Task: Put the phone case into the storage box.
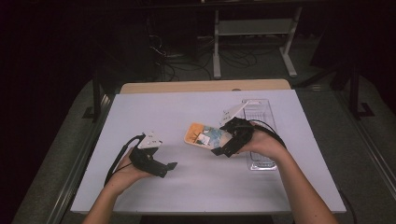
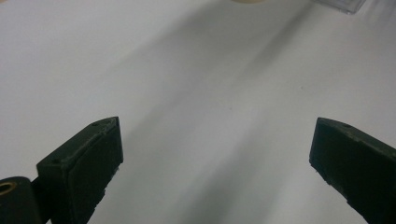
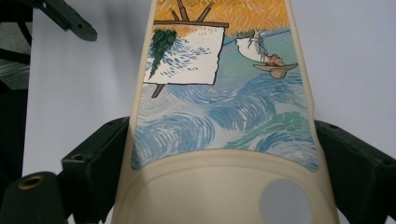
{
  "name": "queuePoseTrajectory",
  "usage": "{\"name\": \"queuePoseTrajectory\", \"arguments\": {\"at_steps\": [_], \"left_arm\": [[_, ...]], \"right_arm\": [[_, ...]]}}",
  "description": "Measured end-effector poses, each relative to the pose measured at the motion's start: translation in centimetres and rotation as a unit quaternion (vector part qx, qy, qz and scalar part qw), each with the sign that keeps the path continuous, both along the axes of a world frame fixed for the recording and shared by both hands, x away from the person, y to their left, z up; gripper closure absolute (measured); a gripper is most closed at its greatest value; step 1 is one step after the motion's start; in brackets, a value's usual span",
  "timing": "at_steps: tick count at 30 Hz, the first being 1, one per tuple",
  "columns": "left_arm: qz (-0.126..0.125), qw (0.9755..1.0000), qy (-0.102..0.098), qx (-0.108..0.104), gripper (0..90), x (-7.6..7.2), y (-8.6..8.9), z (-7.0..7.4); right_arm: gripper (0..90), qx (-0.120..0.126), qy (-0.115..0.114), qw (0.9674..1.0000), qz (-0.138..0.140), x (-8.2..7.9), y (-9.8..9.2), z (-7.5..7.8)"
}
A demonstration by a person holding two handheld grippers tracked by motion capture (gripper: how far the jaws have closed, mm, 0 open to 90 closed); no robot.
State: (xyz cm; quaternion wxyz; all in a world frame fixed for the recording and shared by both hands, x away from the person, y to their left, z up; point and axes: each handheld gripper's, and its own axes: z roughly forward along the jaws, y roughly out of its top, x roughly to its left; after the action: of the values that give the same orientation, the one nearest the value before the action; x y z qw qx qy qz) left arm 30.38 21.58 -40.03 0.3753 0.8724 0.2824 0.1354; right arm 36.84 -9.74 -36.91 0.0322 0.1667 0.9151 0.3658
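Observation:
A cream phone case (image 1: pixel 201 134) printed with a painting of blue swirls, orange field and an easel sits at the table's middle. My right gripper (image 1: pixel 222 142) is shut on its near end; in the right gripper view both jaws press the sides of the case (image 3: pixel 219 93), with the gripper (image 3: pixel 224 135) centred on it. My left gripper (image 1: pixel 169 168) hovers low over bare white table to the left, apart from the case. In the left gripper view its jaws stand wide apart, open (image 2: pixel 217 140), with nothing between them.
A clear plastic tray (image 1: pixel 259 111) lies on the table's right side, just behind and under the right hand. The white table cover (image 1: pixel 187 191) ends at a wooden strip (image 1: pixel 205 86) at the far edge. The left gripper's jaw (image 3: pixel 65 18) shows beyond the case.

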Motion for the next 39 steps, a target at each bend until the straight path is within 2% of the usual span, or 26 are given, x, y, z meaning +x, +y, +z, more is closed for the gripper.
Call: {"name": "queuePoseTrajectory", "arguments": {"at_steps": [4,7,9,12,15,18,19,23,26,31,36,39], "left_arm": [[0.004,0.9999,0.004,-0.013,2.2,0.0,-0.5,-0.5],[0.005,0.9998,0.009,-0.015,2.2,0.0,-0.7,-0.9],[0.003,0.9999,0.006,-0.011,2.2,0.1,-0.8,-1.1],[0.006,0.9998,0.005,-0.021,2.2,0.0,-1.1,-1.2],[0.005,0.9997,-0.007,-0.022,2.2,-0.1,-1.3,-1.1],[0.003,0.9997,-0.015,-0.021,2.2,-0.3,-1.6,-1.2],[0.002,0.9997,-0.018,-0.018,2.2,-0.4,-1.7,-1.2],[-0.002,0.9994,-0.03,-0.016,2.2,-0.6,-2.1,-1.3],[-0.007,0.9991,-0.04,-0.008,2.2,-0.7,-2.1,-1.4],[-0.003,0.998,-0.063,-0.003,2.2,-0.9,-2.2,-1.5],[0.001,0.9971,-0.075,-0.003,2.2,-1.1,-2.3,-1.8],[-0.002,0.9964,-0.084,0.007,2.2,-1.1,-2.3,-1.9]], "right_arm": [[9.8,0.005,-0.003,1.0,0.0,-0.1,0.0,-0.1],[9.8,0.006,0.002,0.9999,-0.012,-0.2,0.0,-0.2],[9.8,0.01,0.008,0.9998,-0.015,-0.2,-0.1,-0.4],[9.8,0.01,0.009,0.9998,-0.012,-0.2,0.0,-0.7],[9.8,0.007,0.009,0.9998,-0.014,-0.3,0.2,-1.0],[9.8,0.01,0.023,0.9994,-0.023,-0.5,0.3,-0.9],[9.8,0.009,0.012,0.9998,-0.014,-0.4,0.3,-1.0],[9.8,0.012,0.016,0.9996,-0.018,-0.5,0.5,-1.0],[9.8,0.012,0.015,0.9997,-0.017,-0.5,0.6,-1.1],[9.8,0.01,0.014,0.9997,-0.017,-0.4,0.6,-1.3],[9.8,0.008,0.015,0.9996,-0.021,-0.3,0.7,-1.4],[9.8,0.009,0.016,0.9995,-0.024,-0.3,0.7,-1.3]]}}
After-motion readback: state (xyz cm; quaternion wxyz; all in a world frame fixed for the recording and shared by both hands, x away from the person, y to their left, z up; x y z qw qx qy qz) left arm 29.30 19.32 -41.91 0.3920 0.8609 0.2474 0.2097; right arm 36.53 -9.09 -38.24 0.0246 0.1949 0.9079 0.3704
